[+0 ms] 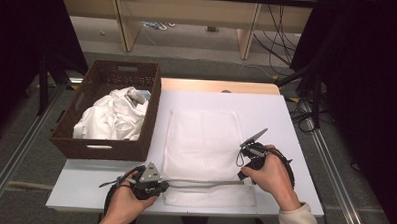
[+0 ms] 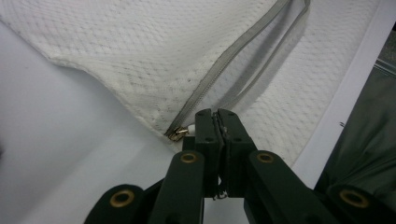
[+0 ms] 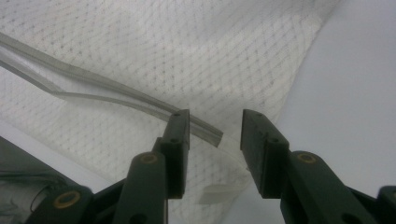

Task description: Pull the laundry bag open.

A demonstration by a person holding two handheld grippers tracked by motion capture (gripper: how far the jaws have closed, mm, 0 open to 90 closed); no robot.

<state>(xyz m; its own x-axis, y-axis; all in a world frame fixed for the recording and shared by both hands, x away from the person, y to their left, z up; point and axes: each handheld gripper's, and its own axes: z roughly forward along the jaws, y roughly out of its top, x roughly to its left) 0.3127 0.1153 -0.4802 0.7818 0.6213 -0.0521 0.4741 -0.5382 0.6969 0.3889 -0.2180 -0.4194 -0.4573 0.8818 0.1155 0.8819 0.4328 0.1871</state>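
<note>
From my screen, overhead light falls brightly on the desk (image 1: 291,125) while both side edges of the high view sink into black. Both gripper views look soft and grainy; my nearest jaws blur, casting faint shadows.

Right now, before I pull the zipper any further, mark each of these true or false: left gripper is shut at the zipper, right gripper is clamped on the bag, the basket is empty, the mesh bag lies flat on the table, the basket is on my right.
1. The left gripper is shut at the zipper. True: its jaws are pressed together beside the slider.
2. The right gripper is clamped on the mesh bag. False: its jaws stand apart.
3. The basket is empty. False: white laundry lies in it.
4. The mesh bag lies flat on the table. True.
5. The basket is on the right. False: it is at the left.
</note>
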